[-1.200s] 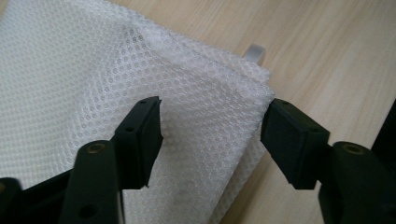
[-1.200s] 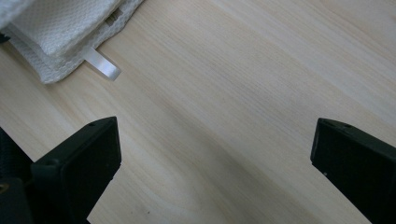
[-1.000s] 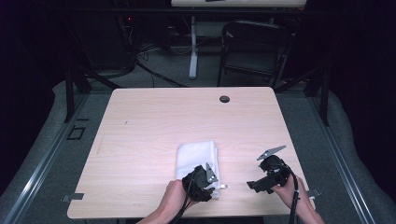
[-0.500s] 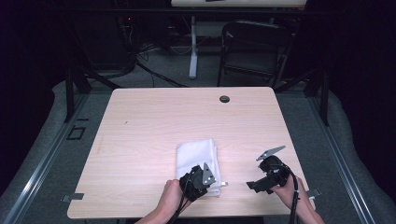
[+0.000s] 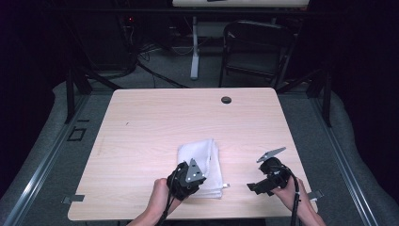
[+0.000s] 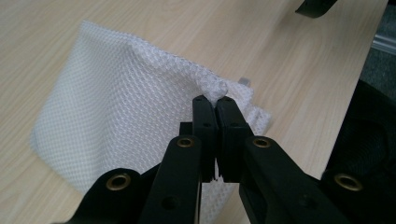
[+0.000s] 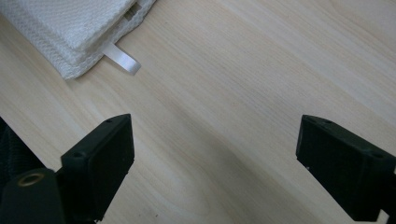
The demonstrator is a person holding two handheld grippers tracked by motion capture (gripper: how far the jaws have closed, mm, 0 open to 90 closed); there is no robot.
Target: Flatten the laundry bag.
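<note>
A folded white mesh cloth [image 5: 200, 155] lies on the wooden table [image 5: 155, 117], near its front edge. My left gripper [image 5: 200, 181] is at the cloth's near edge. In the left gripper view its jaws [image 6: 214, 100] are shut on a pinch of the cloth [image 6: 116, 93], which bunches at the tips and lifts slightly. My right gripper [image 5: 254, 187] hovers to the right of the cloth and points left. Its jaws [image 7: 215, 140] stand wide over bare wood; they have just been closing a little, with nothing between them. The cloth's corner [image 7: 70, 23] and its white loop tag [image 7: 122, 59] lie beyond them.
A round cable hole [image 5: 226, 100] sits near the table's far edge. Behind the table stand a dark folding chair [image 5: 256, 47] and a desk leg [image 5: 194, 47]. The table's front edge runs just under both hands.
The left jaws have closed on the cloth's near edge and the left hand has risen slightly, pulling up the fabric. The right hand has stayed where it was.
</note>
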